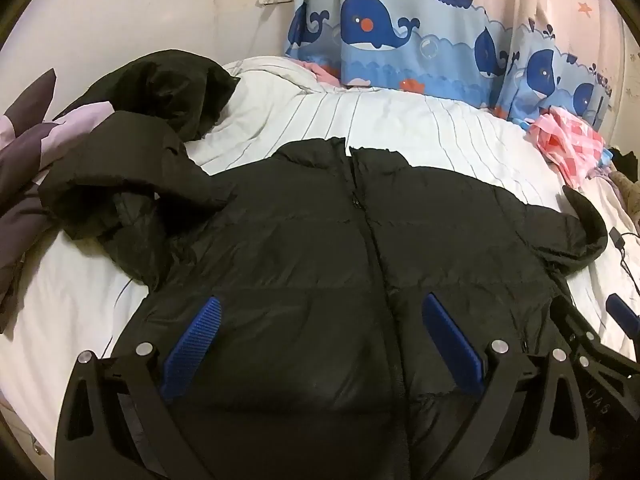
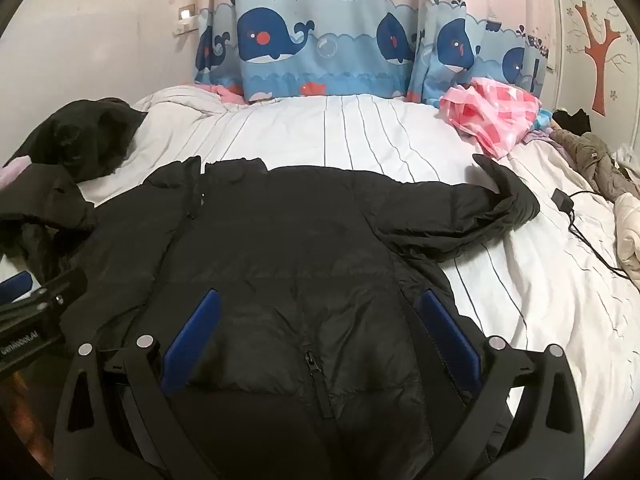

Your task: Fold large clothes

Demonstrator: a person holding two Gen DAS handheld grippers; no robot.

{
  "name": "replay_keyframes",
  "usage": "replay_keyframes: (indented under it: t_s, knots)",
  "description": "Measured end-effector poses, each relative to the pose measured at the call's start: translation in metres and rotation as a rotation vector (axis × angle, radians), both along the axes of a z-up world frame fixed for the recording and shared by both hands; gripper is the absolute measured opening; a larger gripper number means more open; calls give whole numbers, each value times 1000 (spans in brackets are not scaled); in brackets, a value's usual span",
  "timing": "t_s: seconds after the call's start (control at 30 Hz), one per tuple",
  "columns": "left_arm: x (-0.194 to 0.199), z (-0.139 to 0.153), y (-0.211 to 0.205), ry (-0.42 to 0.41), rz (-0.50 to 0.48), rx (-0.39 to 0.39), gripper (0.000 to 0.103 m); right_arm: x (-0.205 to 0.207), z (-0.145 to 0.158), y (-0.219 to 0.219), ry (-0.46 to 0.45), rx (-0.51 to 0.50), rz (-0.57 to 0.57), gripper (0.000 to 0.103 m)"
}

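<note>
The left claw (image 1: pixel 320 340) hangs tilted down over the lower front of the jacket (image 1: pixel 320 240), its blue pads wide apart and nothing clamped between them. The right claw (image 2: pixel 320 336) hangs just beside it at the same tilt, jaws also spread wide, over the jacket's hem by the zipper (image 2: pixel 316 376).

The black puffer jacket lies front up and zipped on the bed (image 2: pixel 400 136), collar toward the far wall. Its right-hand sleeve (image 2: pixel 480 208) stretches out flat across the sheet. The other sleeve (image 1: pixel 120 192) is bunched into a heap at the left, and its hood (image 1: pixel 160 88) lies crumpled beyond that, partly on a purple patterned quilt (image 1: pixel 24 168).

Near the out-stretched sleeve's cuff a black cable with a small adapter (image 2: pixel 562 202) runs over the sheet. Further off sit a pink checked cloth (image 2: pixel 492 120) at the bed's far right corner, and more clothes (image 2: pixel 588 160) heaped along the right edge.

The sheet is white with thin dark stripes. A curtain (image 2: pixel 320 40) printed with blue whales and boats hangs behind the bed, with a wall socket (image 2: pixel 186 18) to its left and a red tree sticker (image 2: pixel 598 52) on the right wall.
</note>
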State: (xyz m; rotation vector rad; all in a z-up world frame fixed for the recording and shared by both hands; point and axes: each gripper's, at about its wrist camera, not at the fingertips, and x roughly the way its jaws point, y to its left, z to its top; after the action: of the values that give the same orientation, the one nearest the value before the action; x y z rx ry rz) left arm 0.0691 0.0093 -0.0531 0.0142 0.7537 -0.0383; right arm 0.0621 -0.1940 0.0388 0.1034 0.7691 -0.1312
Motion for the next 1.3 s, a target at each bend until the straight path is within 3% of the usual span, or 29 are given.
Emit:
replay_keyframes:
  t_s: [0.43, 0.47, 1.3]
  knots:
    - [5, -5, 0, 18, -4, 5, 97, -2, 4, 5, -22, 19, -2, 96]
    - [5, -5, 0, 18, -4, 5, 97, 2, 1, 3, 10, -3, -1, 96]
    - [5, -6, 0, 20, -5, 4, 97, 1, -1, 3, 55, 14, 9, 96]
